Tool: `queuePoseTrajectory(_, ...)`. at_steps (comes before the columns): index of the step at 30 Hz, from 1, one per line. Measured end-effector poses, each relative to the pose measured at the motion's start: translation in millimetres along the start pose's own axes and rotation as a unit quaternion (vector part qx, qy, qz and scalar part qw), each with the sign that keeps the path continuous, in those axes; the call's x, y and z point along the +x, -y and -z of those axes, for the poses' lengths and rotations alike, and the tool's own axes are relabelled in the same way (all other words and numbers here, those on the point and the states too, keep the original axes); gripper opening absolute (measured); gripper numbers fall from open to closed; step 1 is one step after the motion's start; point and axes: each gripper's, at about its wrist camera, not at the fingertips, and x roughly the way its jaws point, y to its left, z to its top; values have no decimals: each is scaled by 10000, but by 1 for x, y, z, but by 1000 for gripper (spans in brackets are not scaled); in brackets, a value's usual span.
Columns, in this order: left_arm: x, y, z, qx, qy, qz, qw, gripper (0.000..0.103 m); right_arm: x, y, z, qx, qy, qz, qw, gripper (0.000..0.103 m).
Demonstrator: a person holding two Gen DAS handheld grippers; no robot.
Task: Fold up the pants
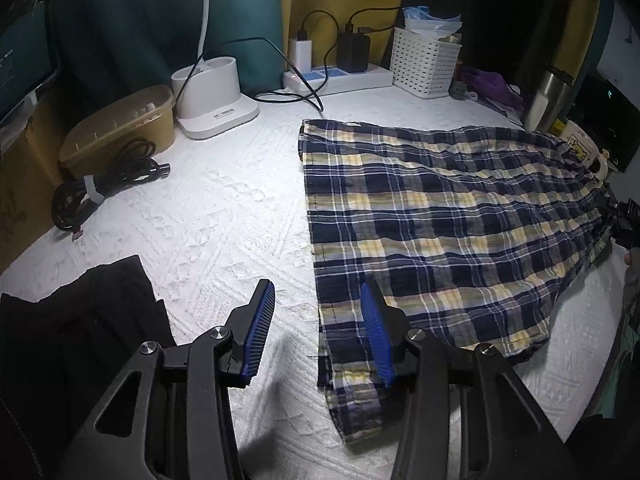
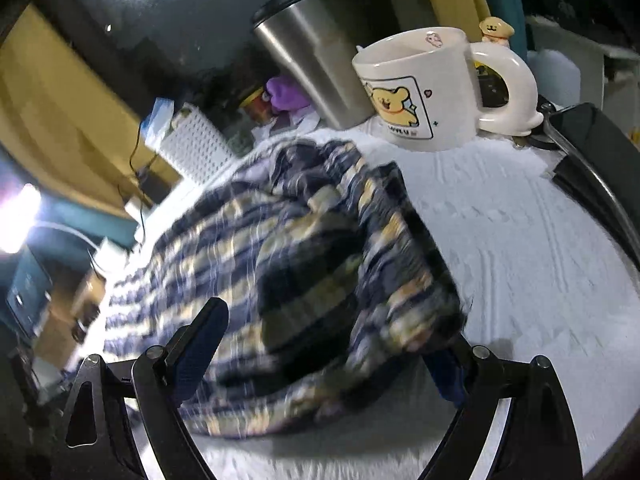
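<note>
The navy, yellow and white plaid pants (image 1: 440, 208) lie spread flat on the white textured table cover (image 1: 220, 220), with a narrow end trailing toward me. My left gripper (image 1: 316, 286) hovers open over the pants' near left edge. Its right finger is above the cloth, its left finger is above bare cover, and nothing is between the pads. In the blurred right wrist view the pants (image 2: 304, 240) are bunched into a raised fold. My right gripper (image 2: 336, 320) stands wide open around that fold, its pads off the cloth.
A cartoon mug (image 2: 424, 92) and a steel tumbler (image 2: 312, 68) stand close behind the pants' right end. At the back are a white basket (image 1: 424, 62), a power strip (image 1: 340, 78) and a lamp base (image 1: 216, 96). A tan box (image 1: 120, 128), a cable bundle (image 1: 100, 188) and a black garment (image 1: 80, 320) lie left.
</note>
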Motion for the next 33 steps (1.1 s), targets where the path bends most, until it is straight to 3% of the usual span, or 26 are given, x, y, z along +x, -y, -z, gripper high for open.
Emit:
queuePoseTrajectory(2, 2, 0, -2, -2, -5, 20, 10000, 44, 5, -4, -2, -40, 19, -9, 10000, 84)
queuePoseTrajectory(4, 3, 0, -5, 7, 6, 36, 10000, 44, 12, -7, -2, -18, -48, -39, 10000, 43)
queuePoseTrajectory(7, 2, 2, -8, 5, 52, 75, 10000, 44, 16, -16, 0, -116, -46, -133, 9998, 21)
queuePoseTrajectory(11, 1, 1, -11, -76, 133, 205, 9997, 44, 7, -33, -3, -361, 93, -123, 9992, 14)
queuePoseTrajectory(23, -8, -11, -12, -235, 397, 343, 9983, 44, -28, -109, -20, -1288, 546, -222, 9899, 12)
queuePoseTrajectory(33, -17, -34, -5, -301, 535, 182, 9979, 44, -34, -177, -15, -1955, 599, -373, 9782, 11)
